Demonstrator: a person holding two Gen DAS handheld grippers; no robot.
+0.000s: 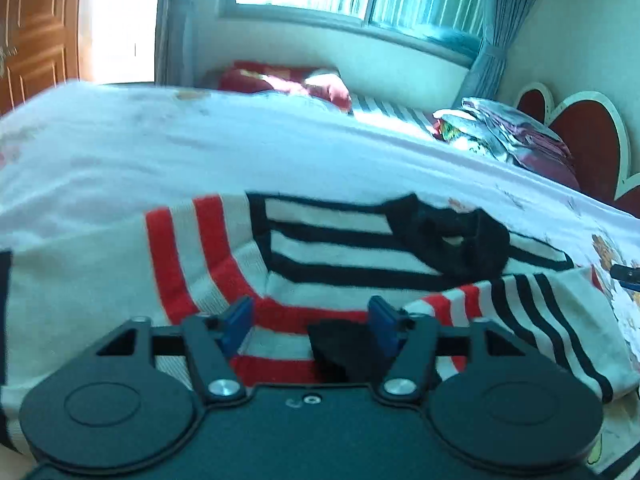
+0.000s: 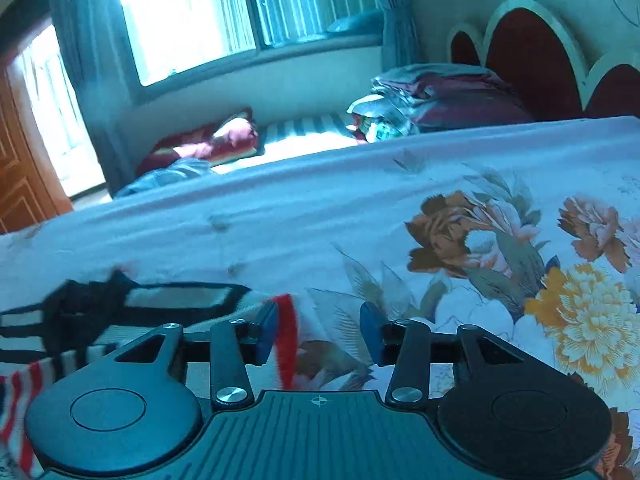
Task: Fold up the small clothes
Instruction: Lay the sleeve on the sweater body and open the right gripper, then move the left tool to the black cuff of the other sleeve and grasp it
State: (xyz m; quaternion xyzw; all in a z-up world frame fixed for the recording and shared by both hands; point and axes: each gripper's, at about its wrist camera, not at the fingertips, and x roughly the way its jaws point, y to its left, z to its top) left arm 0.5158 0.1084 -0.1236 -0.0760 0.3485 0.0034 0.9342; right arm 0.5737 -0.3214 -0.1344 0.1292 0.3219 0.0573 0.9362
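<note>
The striped sweater (image 1: 328,248) lay spread flat on the bed (image 1: 200,152), cream knit with red bands on one sleeve and black bands across the body, black collar (image 1: 448,236) toward the far side. A sleeve with red and black stripes (image 1: 532,320) was folded over toward the right side of the left wrist view. The left gripper (image 1: 310,322) sat low over the near edge of the sweater, blue fingers (image 1: 236,320) spread apart, a red stripe and a dark cuff-like patch (image 1: 344,348) showing between them; whether the fingers touched the cloth could not be told, the view was blurred. The right gripper (image 2: 318,332) was also spread wide, hovering at the sweater's right edge, where a red-edged piece of the knit (image 2: 286,336) stood between the blue fingers (image 2: 266,332), just beside the left-side one, not pinched. The rest of the sweater (image 2: 120,312) ran off to the left in the right wrist view. The floral bedsheet (image 2: 500,248) with brown and yellow flowers stretched right of it. Farther back were folded bedding (image 2: 436,100) by the red scalloped headboard (image 2: 532,64), a red cushion (image 2: 212,144) below the window (image 2: 224,12), teal curtains (image 1: 492,40), and a wooden door (image 1: 36,28) at the left.
</note>
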